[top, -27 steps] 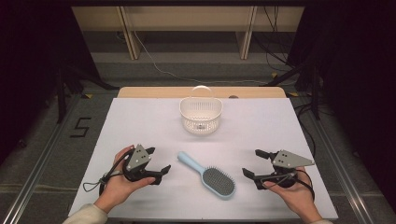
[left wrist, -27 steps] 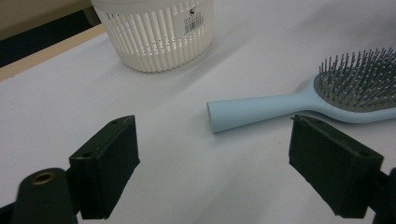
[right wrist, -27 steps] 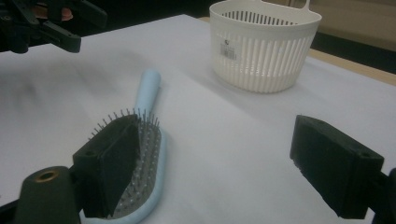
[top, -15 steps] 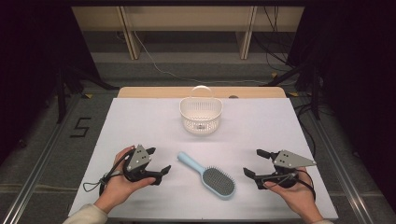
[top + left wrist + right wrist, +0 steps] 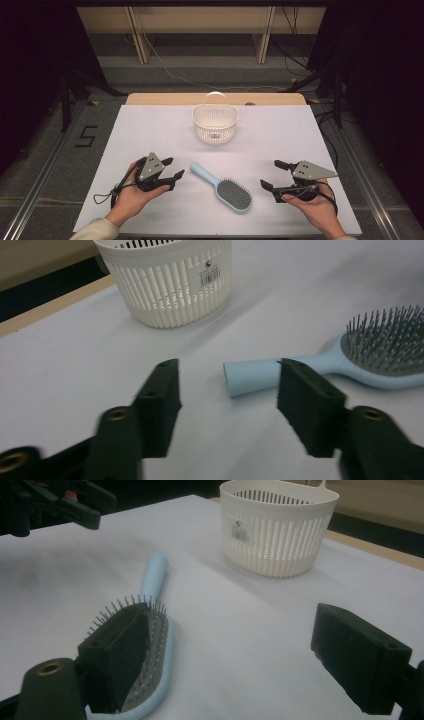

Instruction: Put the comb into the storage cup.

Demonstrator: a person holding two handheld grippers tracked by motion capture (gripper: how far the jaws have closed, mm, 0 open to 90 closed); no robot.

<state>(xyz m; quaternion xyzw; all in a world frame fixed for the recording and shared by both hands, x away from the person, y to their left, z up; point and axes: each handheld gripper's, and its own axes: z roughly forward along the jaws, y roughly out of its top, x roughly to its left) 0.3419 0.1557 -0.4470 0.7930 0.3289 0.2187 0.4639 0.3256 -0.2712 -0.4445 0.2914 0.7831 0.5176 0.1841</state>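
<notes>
Hairbrush (image 5: 223, 187): light blue, lying flat on the white table (image 5: 150, 130), bristles up, in the near middle between the two hands. Its handle points to the far left, its oval head to the near right.
Hairbrush in the left gripper view (image 5: 350, 360): the handle end lies just ahead of the jaws, close by the jaw on the right of that view, with nothing between the jaws.
Hairbrush in the right gripper view (image 5: 150, 630): the head lies beside and partly behind the jaw on the left of that view; whether they touch I cannot tell.
Left gripper (image 5: 172, 169): held in the person's left hand (image 5: 131, 192) at the near left, low over the table, jaws pointing right toward the handle. Jaws stand apart and hold nothing.
Right gripper (image 5: 272, 175): held in the person's right hand (image 5: 315, 207) at the near right, jaws pointing left toward the brush head. Jaws stand wide apart, nothing between them.
Basket (image 5: 215, 122): white, slotted wall, with a bail handle, upright at the far middle of the table, well apart from the brush and both grippers.
Basket label (image 5: 209, 274): small barcode sticker on the wall.
Table: white sheet over it, a wooden edge showing along the far side.
</notes>
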